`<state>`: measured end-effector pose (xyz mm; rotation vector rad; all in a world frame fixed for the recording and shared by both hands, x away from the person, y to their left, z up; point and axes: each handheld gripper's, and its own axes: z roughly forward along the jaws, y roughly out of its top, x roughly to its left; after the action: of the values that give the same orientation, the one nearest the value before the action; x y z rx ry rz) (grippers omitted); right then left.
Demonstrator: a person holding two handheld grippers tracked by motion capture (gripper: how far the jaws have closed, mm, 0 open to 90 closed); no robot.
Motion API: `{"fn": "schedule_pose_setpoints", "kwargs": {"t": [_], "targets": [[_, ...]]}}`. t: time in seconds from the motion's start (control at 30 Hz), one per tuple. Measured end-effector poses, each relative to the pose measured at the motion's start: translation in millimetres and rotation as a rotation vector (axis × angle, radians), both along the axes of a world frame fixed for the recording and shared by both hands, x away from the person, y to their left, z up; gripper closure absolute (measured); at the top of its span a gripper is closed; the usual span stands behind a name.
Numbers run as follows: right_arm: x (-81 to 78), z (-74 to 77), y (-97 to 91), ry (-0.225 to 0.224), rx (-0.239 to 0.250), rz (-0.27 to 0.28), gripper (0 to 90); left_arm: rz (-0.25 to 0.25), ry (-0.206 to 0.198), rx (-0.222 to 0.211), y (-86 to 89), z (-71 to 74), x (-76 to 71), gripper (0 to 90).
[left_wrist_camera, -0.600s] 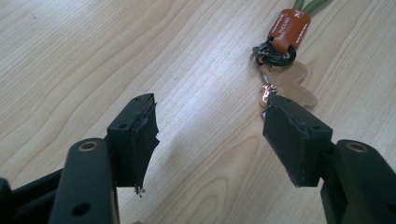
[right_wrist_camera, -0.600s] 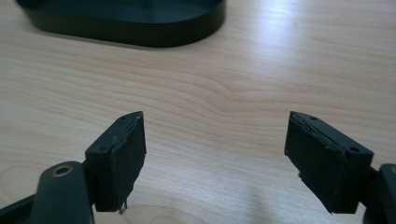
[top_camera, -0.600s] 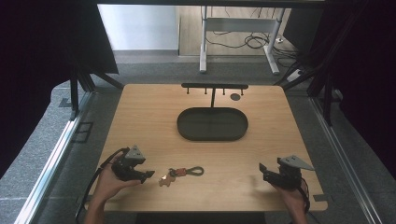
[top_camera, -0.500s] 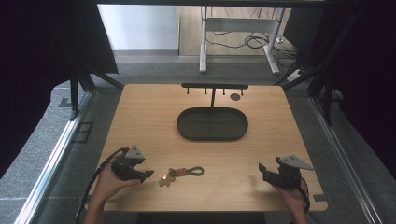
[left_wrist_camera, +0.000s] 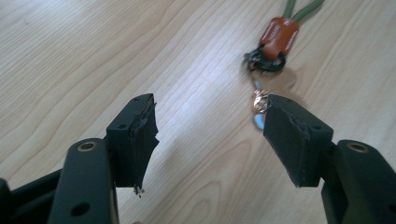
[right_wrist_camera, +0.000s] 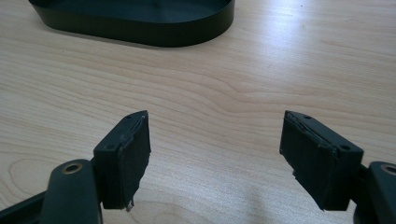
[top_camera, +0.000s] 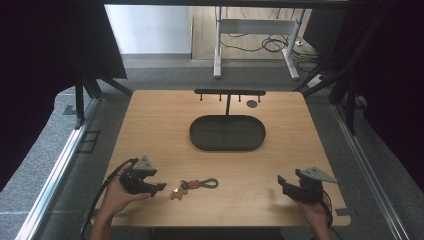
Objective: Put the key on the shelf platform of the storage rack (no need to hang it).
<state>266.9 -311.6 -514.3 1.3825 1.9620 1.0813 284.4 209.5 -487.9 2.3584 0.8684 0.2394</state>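
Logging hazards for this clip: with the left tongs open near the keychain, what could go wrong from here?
1. The keychain lies flat on the table; the left tongs may scrape wood or pinch only the small metal charm, letting it slip.
2. It sits off-centre, by one jaw, so closing now could nudge it aside.
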Motion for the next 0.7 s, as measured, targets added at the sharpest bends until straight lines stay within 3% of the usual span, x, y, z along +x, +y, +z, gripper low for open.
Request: {"fn": "schedule_pose_setpoints", "kwargs": {"t": [0.17,0.4,0.53,0.7], "targets": [[1.9,-2.8,-0.5,0.008,0.006,0.015,25.9,-0.011,0.006,-0.010,-0.1,2.7,1.1,34.7],[2.6,-2.8,-5.2,0.008,0.022,0.024,27.0,0.000,-0.015,0.006,-7.1,11.1,4.2,34.4],[0.8,-1.5,-7.3,0.007,0.027,0.023,27.5,-0.013,-0.027,-0.007,-12.1,20.0,3.1,34.5],[-2.2,-2.1,-6.6,0.008,0.013,0.027,27.6,-0.050,-0.035,0.014,-21.2,29.8,4.0,34.5]]}}
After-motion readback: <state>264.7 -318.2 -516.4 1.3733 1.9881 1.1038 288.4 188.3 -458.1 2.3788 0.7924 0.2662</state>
